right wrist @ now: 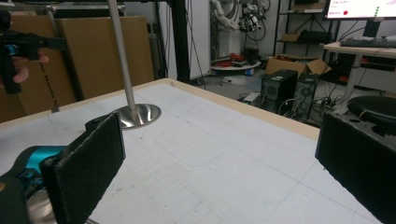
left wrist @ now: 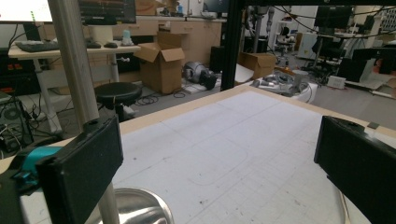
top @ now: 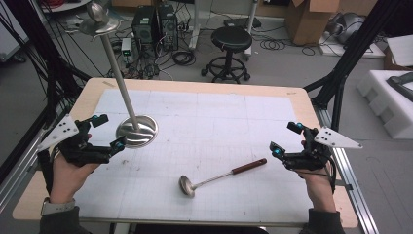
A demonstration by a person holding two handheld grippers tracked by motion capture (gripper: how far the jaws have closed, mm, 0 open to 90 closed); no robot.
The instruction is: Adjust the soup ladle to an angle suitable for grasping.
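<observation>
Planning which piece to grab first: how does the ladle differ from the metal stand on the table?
The ladle lies flat on the mat near the front edge; the metal stand is upright, its pole rising from a round base. The ladle has a dark reddish handle grip; the stand is bare metal throughout. The ladle lies apart from both grippers, while the stand's base sits just beside the open left gripper. Both are shiny metal.
</observation>
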